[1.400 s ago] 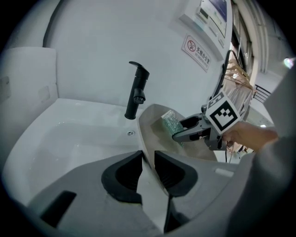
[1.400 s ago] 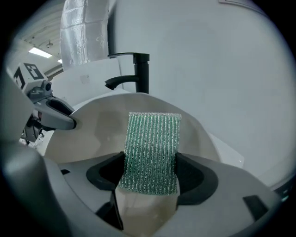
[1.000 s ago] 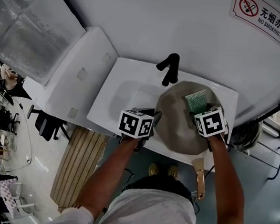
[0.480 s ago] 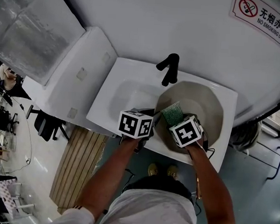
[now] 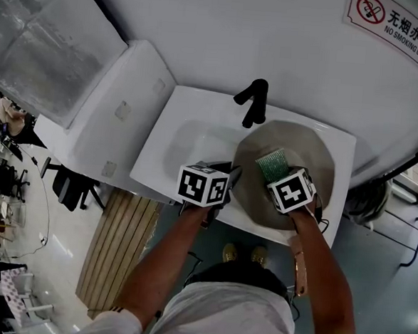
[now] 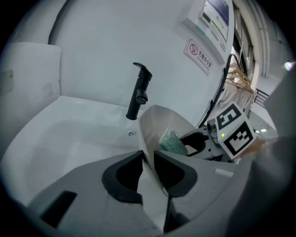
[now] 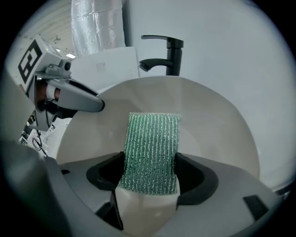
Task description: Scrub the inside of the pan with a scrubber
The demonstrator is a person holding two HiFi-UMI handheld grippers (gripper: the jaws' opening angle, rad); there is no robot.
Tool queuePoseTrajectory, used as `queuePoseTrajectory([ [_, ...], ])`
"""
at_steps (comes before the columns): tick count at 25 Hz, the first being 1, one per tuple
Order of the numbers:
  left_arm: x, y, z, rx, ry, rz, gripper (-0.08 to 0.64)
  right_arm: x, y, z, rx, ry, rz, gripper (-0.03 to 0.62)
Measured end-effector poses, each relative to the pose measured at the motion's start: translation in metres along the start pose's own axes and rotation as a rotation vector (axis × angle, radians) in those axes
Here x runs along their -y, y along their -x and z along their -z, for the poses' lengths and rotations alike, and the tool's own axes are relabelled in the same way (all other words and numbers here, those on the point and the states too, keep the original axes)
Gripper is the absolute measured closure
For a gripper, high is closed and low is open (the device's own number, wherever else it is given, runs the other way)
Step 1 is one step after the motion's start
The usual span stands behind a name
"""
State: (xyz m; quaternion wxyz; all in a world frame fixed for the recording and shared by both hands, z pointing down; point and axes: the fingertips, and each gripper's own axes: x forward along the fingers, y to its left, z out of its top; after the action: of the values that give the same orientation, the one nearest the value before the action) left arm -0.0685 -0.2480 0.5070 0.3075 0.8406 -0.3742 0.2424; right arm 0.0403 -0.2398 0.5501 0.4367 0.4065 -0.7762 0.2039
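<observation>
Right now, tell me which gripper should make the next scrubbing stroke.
Right. The right gripper holds the green scrubber inside the pan; the left gripper is clamped on its rim, steadying it.

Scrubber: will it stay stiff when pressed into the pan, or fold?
Probably bends: the scrubber looks like a flat mesh pad, held only at its lower end by the right gripper. Likely light, and its coarse weave should resist slipping.

We hold our left forearm (image 5: 161, 256) and right forearm (image 5: 328, 271) out in front of us, side by side, both grippers pointing forward and down. Our left gripper (image 5: 226, 177) has its jaws pinched on the thin rim of the pan (image 5: 312, 145). Our right gripper (image 5: 276, 176), close beside it, has its jaws clamped on the green scrubber (image 5: 272, 164).
</observation>
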Motion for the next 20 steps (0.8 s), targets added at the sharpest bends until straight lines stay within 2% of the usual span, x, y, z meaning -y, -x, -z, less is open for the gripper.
queuePoseTrajectory([
  [6,0.0,0.001,0.0,-0.002,-0.004,0.003,0.471,0.047,0.015,0.022,-0.018,-0.078,0.083,0.247],
  [11,0.001,0.001,0.0,-0.003,-0.008,0.007,0.469,0.06,0.025,0.027,-0.015,-0.088,0.113,0.247],
  [16,0.001,0.001,0.0,-0.006,-0.012,0.008,0.469,0.037,0.032,0.021,0.01,-0.045,0.082,0.247],
  [20,0.0,0.001,0.0,-0.006,-0.015,0.01,0.468,0.001,0.034,0.009,0.02,0.054,0.041,0.247],
])
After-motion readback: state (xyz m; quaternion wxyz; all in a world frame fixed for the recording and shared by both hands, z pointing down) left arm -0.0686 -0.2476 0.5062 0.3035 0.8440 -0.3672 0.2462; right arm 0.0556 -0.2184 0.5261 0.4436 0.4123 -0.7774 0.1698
